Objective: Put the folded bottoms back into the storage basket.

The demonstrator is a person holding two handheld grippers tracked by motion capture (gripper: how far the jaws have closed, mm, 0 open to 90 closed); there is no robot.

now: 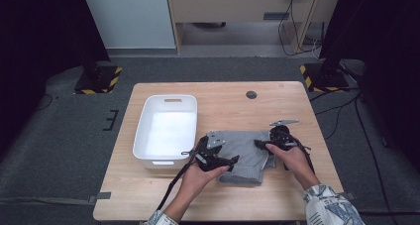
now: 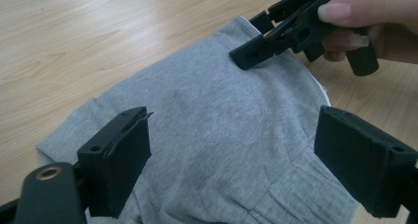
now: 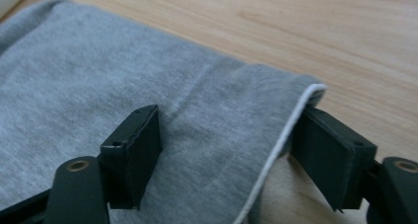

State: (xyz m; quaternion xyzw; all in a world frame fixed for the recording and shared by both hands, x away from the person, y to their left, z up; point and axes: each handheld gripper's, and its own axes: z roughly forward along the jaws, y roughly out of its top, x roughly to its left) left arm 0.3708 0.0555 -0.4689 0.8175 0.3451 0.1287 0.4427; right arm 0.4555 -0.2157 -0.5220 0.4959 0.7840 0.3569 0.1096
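Grey folded cloth lies flat on the wooden desk, near the front edge and just to the right of a white plastic bin. It looks like soft sweat clothes (I cannot tell if it is a shirt or pants). A thin white edge peeks out along one fold, and a ribbed band shows at one end in the left gripper view.

A person holds one pair of tongs in each hand. The left tongs sit at the left side of the cloth, low over it. In the left gripper view their two black jaws are spread wide, one on each side, with the grey cloth lying between them. They pinch nothing.

The right tongs are at the right side of the cloth. In the right gripper view their jaws are spread too. One jaw sits on top of the cloth and the other is just past the folded edge with the white trim, over the bare wood. The edge lies between them, not squeezed.

The left gripper view also shows the right tongs farther off, with their tip touching the far part of the cloth, and the person's right hand gripping the handle.

The bin is open on top, and a small round dark hole sits in the desk behind the cloth.
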